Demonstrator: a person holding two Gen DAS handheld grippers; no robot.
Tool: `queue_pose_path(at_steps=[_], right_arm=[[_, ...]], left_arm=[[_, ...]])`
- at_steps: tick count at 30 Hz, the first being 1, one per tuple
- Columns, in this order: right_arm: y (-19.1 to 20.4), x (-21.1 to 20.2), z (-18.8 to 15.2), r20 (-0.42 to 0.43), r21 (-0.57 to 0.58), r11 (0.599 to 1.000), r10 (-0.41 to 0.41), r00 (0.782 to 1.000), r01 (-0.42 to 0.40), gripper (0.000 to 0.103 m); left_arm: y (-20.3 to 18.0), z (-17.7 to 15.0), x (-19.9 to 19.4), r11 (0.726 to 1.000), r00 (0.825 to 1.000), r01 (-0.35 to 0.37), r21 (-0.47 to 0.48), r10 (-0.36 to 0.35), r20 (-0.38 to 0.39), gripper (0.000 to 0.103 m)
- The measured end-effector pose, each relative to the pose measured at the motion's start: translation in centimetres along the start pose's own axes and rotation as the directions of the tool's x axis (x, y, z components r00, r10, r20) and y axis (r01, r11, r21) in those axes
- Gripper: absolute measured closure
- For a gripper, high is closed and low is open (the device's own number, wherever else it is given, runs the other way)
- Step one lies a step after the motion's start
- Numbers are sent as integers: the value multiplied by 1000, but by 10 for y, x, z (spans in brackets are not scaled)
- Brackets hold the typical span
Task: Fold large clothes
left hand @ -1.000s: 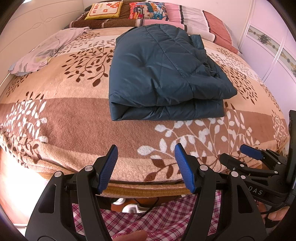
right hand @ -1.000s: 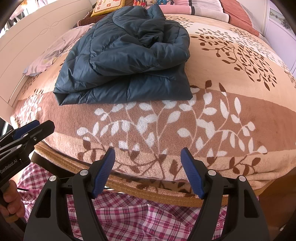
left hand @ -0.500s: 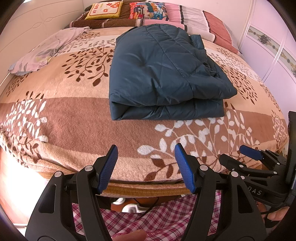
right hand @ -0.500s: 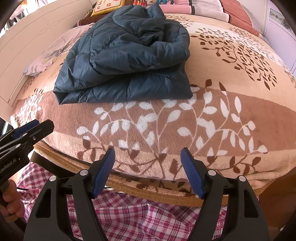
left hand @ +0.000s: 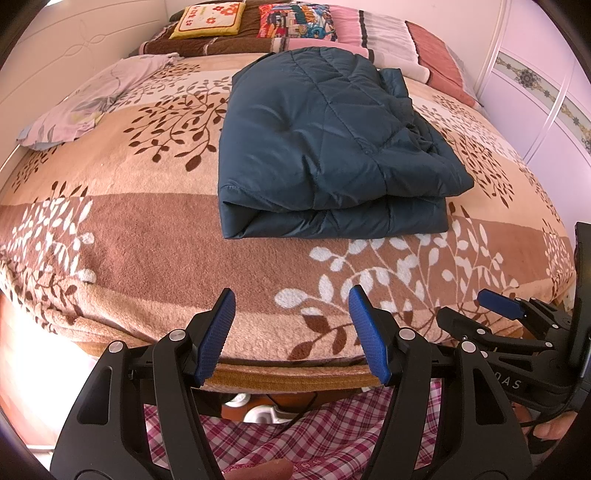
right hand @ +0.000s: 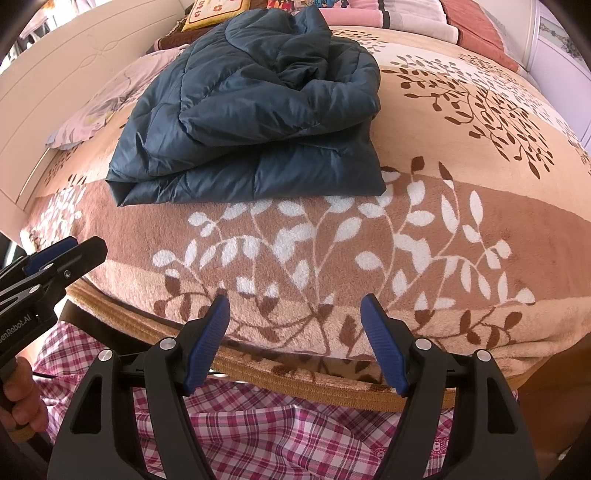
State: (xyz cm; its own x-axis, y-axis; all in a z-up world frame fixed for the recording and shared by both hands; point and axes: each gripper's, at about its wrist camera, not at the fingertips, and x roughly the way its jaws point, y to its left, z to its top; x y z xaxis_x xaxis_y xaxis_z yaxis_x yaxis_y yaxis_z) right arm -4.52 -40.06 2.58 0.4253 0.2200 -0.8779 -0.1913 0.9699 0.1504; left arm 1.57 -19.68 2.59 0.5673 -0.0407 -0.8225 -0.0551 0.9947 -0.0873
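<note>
- Folded dark blue puffy jacket (left hand: pixel 325 147) lying on the leafy brown blanket (left hand: pixel 129 251), mid-bed, a bit back from the near edge.
- Left gripper (left hand: pixel 291 328) over the near edge of the bed, blue fingers (left hand: pixel 216 332) spread wide, holding nothing.
- Right gripper (right hand: pixel 295 339) just beside it at the same edge, fingers (right hand: pixel 380 343) also wide apart, holding nothing.
- Both well apart from the jacket.
- Light purple cloth (left hand: pixel 88 99) near the far left corner of the bed.
- Bright pillows (left hand: pixel 210 20) along the far edge.
- Pink checked clothing (right hand: pixel 295 435) down below the near edge.
- White headboard-like panel (right hand: pixel 55 103) past the left edge.
</note>
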Motion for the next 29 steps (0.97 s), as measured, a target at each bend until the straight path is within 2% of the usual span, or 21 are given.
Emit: queue_pose_path(at_steps=[29], right_arm=[[0,1,-1,-2,1,1000,0,1000,0,31]], left_arm=[[4,-1,3,1000,1000,-8,1,8,-21,40]])
